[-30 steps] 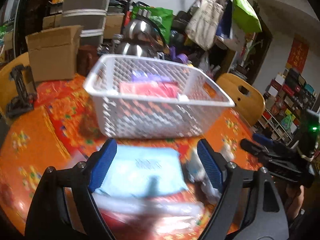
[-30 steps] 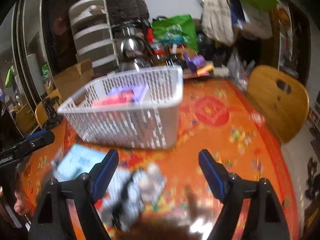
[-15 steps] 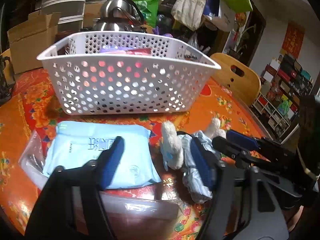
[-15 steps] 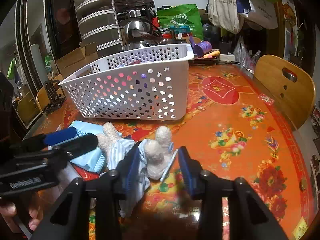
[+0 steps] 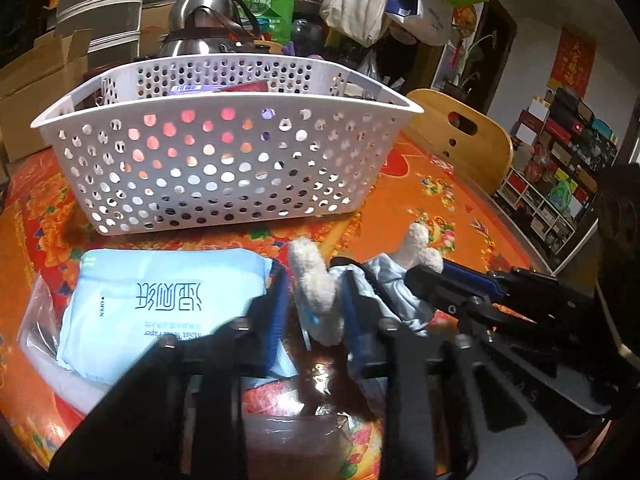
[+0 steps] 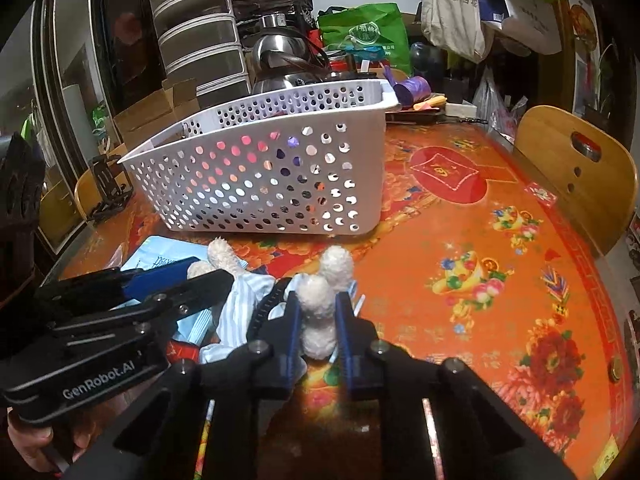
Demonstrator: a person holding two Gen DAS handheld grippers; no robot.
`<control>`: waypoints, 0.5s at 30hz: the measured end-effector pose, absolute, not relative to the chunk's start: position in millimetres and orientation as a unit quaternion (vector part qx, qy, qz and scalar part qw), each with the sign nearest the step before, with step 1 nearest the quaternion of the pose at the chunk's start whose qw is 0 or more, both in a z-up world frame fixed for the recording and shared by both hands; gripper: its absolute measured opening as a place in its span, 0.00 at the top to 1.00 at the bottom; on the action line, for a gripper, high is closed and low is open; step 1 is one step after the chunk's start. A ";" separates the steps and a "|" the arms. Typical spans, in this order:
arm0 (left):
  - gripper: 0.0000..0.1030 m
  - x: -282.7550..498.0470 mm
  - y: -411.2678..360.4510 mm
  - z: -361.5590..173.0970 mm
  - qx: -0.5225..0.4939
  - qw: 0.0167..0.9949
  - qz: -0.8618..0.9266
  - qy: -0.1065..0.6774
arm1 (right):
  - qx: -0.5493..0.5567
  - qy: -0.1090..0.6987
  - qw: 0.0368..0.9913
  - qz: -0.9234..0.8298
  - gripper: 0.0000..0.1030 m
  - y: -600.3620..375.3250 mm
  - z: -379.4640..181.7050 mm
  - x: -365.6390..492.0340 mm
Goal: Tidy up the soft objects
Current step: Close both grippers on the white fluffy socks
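A white plush toy in striped blue cloth (image 5: 320, 284) (image 6: 320, 308) lies on the orange table in front of a white perforated basket (image 5: 224, 168) (image 6: 280, 184). My left gripper (image 5: 316, 304) is shut on one fuzzy limb of the toy. My right gripper (image 6: 318, 320) is shut on another fuzzy limb; it shows from the side in the left wrist view (image 5: 448, 280). A light blue pack of wet tissue (image 5: 160, 300) lies to the left of the toy. The basket holds pink and purple packs.
A wooden chair back (image 6: 576, 176) stands at the table's right side. A steel kettle (image 6: 284, 60), stacked drawers, cardboard boxes and hanging bags crowd the far side. A clear plastic bag (image 5: 36, 328) lies under the tissue pack.
Both grippers have come down onto the plush toy and closed from wide open, each now pinching one of its fuzzy limbs.
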State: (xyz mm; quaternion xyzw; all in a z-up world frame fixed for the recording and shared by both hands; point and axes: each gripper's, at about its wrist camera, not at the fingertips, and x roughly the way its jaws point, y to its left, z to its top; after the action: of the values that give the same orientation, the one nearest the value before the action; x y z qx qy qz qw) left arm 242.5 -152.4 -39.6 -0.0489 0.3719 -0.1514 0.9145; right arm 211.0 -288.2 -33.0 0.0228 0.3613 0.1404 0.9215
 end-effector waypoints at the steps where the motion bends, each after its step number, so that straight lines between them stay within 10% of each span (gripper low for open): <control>1: 0.86 243.1 -153.4 -40.4 -0.047 0.914 -0.153 0.372 | 0.021 0.361 0.922 0.140 0.86 -287.9 -33.1 211.2; 15: 0.88 219.6 -141.0 -26.8 -0.062 0.922 -0.185 0.334 | 0.019 0.336 0.931 0.141 0.89 -285.7 -19.5 198.0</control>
State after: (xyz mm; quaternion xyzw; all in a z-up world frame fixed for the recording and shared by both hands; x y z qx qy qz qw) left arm 219.6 -141.0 -26.8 -0.0623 0.3342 -0.1852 0.9220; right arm 198.0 -285.7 -19.5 0.0187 0.3357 0.1414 0.9311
